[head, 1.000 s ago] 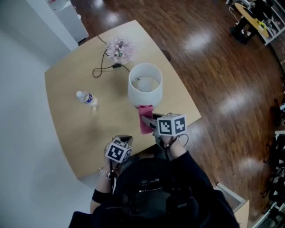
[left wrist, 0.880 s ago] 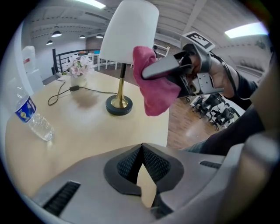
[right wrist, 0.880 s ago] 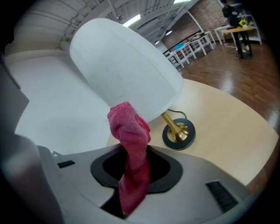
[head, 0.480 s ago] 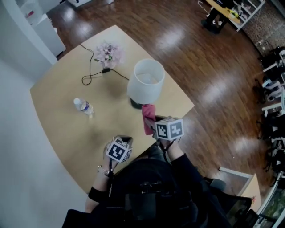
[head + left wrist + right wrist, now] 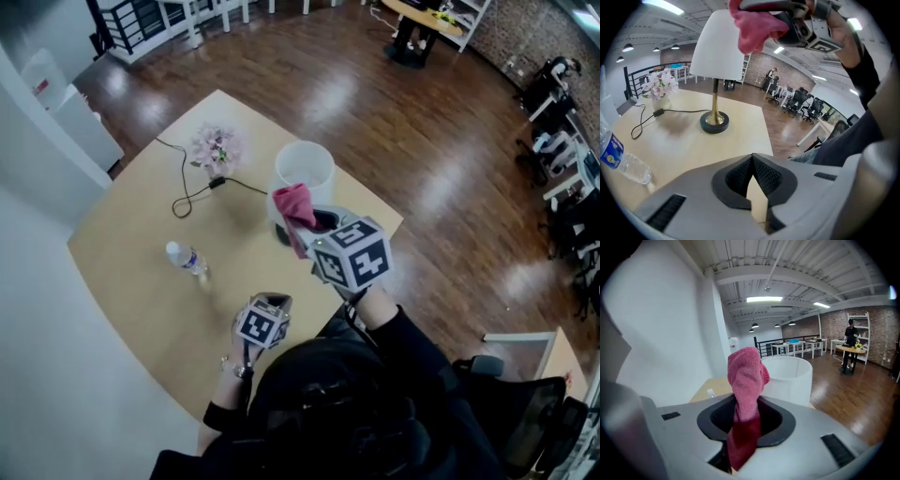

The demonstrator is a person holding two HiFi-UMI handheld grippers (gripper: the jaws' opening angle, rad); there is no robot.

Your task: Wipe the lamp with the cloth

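Cloth (image 5: pixel 746 371) lengthwise in right gripper (image 5: pixel 744 425) jaws, pointing at upright lamp (image 5: pixel 790 378)

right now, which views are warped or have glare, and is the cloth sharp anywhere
Head view: evenly lit, with bright glare patches on the wood floor. Left gripper view: strong fisheye with dark corners, the lamp in focus. Right gripper view: the same dark rim, the cloth crisp up close, the ceiling light blown out.
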